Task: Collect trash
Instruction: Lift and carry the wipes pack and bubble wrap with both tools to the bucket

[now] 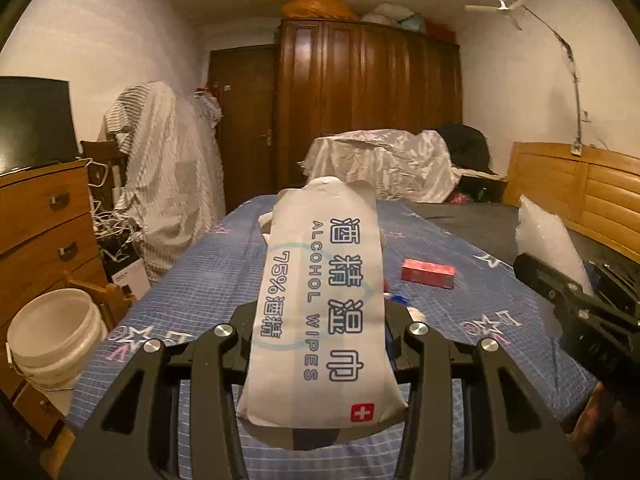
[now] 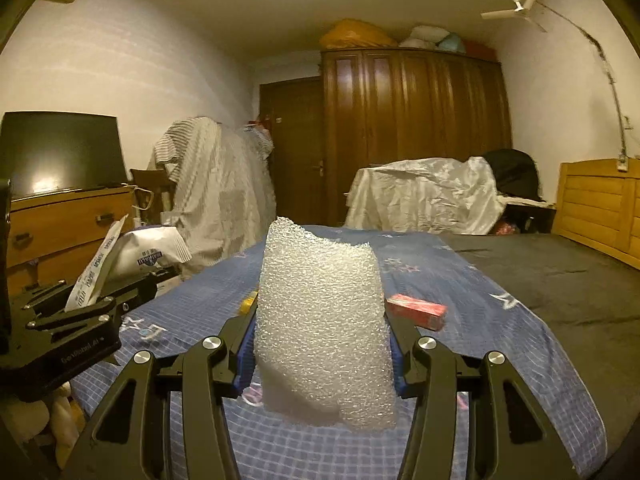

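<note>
Trash in both hands: my left gripper [image 1: 320,320] is clamped on a white alcohol wipes packet [image 1: 320,304], which stands up between its fingers and reaches well past the tips, printed face toward the camera, held above the bed [image 1: 208,276]. My right gripper [image 2: 322,332] is closed on a piece of white bubble wrap [image 2: 320,320], squeezed between the blue finger pads [image 2: 245,364] and rising upright past them, also off the bed. From the left wrist view I see the right gripper off to my right, the bubble wrap sticking up from it. From the right wrist view the left gripper sits to my left with the packet seen edge-on; a second white pouch [image 2: 154,252] shows just beyond it, whether held too I cannot tell. Ahead of both grippers and slightly right, a red box [image 1: 428,273] lies flat on the blue checked bedsheet. Something yellow [image 2: 249,303] peeks out left of the bubble wrap, too hidden to name. Below and left of the left gripper, a white bucket [image 1: 54,336] stands beside the bed, near a wooden dresser [image 1: 44,216].
</note>
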{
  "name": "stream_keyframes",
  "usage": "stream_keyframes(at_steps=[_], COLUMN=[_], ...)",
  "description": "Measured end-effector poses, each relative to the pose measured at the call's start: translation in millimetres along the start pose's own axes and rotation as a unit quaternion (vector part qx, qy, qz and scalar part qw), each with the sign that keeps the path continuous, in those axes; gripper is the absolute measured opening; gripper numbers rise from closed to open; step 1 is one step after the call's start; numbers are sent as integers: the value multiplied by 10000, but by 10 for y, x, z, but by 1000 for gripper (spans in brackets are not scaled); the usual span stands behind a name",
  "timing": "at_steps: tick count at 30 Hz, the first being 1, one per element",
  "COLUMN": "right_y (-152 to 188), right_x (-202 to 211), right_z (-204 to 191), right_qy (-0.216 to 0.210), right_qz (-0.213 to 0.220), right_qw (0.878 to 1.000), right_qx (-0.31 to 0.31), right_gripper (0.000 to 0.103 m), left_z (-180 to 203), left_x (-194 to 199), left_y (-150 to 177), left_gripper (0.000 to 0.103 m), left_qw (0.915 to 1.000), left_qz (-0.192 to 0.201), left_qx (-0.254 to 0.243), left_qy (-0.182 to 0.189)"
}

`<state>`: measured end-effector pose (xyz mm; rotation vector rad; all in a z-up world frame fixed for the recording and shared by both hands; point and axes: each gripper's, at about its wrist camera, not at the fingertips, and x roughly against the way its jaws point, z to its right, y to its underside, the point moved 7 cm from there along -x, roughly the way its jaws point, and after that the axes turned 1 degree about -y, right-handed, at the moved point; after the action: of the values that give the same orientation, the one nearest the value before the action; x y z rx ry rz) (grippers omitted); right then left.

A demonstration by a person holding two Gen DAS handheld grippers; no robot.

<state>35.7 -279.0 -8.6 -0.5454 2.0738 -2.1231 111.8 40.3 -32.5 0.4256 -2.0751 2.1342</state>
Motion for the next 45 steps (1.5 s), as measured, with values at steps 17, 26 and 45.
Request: stream_keyframes(at_steps=[17, 26, 45], right_y=[-653, -916, -416], right_x=[-1108, -1695, -3046], right_z=[-1765, -3079, -5744], right_qy=[-1609, -2411, -3655], right_qz=[-425, -786, -2685], right_qw=[9852, 9644, 8800], right_qx=[413, 746, 1412], right_gripper=[52, 52, 52], left_z=[-1830, -2809, -4487], left_x=[-4, 170, -4], left_y=[-331, -289, 98], left_gripper=[42, 42, 42], left_qw=[9883, 9733, 9422], left_qz=[-133, -349, -1386], left_qx=[537, 934, 1658], left_qy=[-1418, -2067, -2560])
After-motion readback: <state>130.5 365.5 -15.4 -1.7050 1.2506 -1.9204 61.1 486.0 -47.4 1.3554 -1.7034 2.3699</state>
